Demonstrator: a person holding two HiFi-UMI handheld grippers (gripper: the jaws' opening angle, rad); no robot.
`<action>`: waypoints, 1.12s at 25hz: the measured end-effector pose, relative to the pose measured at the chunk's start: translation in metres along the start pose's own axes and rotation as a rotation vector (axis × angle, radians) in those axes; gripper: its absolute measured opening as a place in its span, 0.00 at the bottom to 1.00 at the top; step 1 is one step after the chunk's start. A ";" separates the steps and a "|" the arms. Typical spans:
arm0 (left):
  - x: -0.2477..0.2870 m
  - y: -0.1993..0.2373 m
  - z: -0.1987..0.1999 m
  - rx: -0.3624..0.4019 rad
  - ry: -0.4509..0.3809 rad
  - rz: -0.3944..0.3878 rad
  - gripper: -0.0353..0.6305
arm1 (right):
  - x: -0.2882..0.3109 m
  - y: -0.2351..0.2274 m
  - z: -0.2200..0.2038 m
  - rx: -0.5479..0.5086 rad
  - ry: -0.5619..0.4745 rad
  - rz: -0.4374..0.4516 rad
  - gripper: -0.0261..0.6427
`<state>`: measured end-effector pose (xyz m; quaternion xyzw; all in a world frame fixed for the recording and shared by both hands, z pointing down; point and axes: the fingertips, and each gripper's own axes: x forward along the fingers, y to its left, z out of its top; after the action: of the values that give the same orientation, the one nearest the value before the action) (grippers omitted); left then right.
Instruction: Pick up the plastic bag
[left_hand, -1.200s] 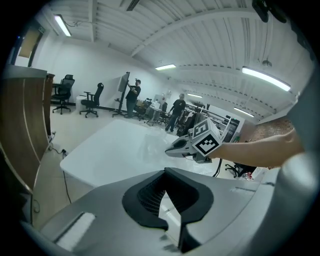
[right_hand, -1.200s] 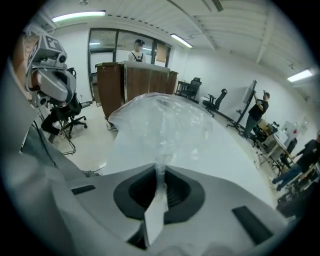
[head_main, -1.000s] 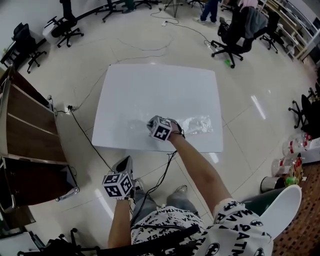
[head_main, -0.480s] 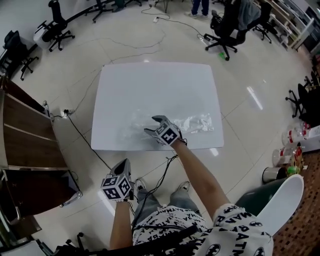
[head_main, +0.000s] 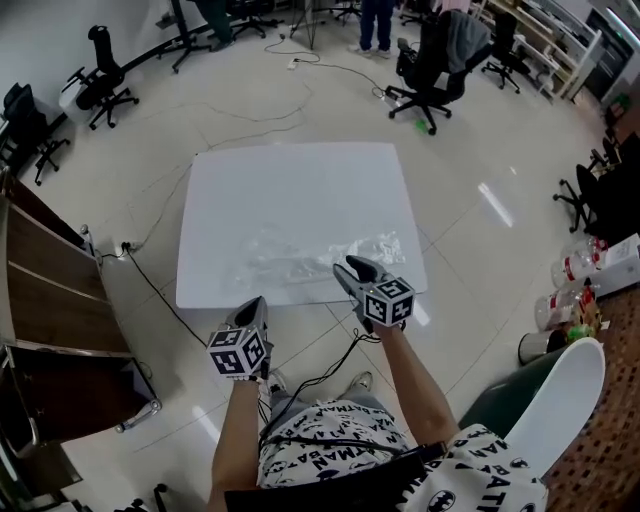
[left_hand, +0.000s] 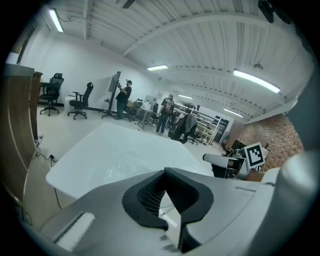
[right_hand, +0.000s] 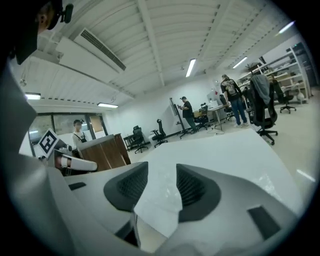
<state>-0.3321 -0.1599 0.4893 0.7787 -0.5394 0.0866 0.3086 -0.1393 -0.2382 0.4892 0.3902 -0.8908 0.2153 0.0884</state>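
Note:
The plastic bag (head_main: 290, 255) is clear and crumpled, lying flat near the front of the white table (head_main: 300, 185); a second crinkled patch of clear plastic (head_main: 380, 245) lies to its right. My right gripper (head_main: 350, 270) hovers at the table's front edge, just below that patch. Its jaws have just been closing but still stand apart, with nothing between them (right_hand: 162, 182). My left gripper (head_main: 255, 305) sits off the table's front edge, over the floor, its jaws together and empty (left_hand: 167, 192). The bag shows faintly in the left gripper view (left_hand: 120, 167).
A dark wooden cabinet (head_main: 50, 270) stands to the left of the table. Cables (head_main: 150, 290) run over the tiled floor. Office chairs (head_main: 425, 70) and people stand at the far side. Bottles and a cup (head_main: 570, 300) sit on the floor to the right.
My right gripper has opened, left the plastic lying on the table, and drawn back and to the right to the front edge, rolling as it went. My left gripper has edged toward the table.

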 end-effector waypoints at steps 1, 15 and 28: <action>0.002 -0.006 0.004 0.011 -0.007 -0.011 0.05 | -0.013 0.000 0.005 0.003 -0.020 -0.018 0.28; -0.002 -0.069 0.007 0.117 -0.058 -0.087 0.05 | -0.107 0.004 -0.002 0.039 0.069 -0.287 0.04; -0.018 -0.090 0.015 0.140 -0.079 -0.119 0.05 | -0.124 0.036 0.005 0.026 0.000 -0.268 0.04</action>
<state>-0.2617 -0.1339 0.4341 0.8317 -0.4967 0.0746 0.2366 -0.0809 -0.1373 0.4331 0.5069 -0.8278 0.2130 0.1115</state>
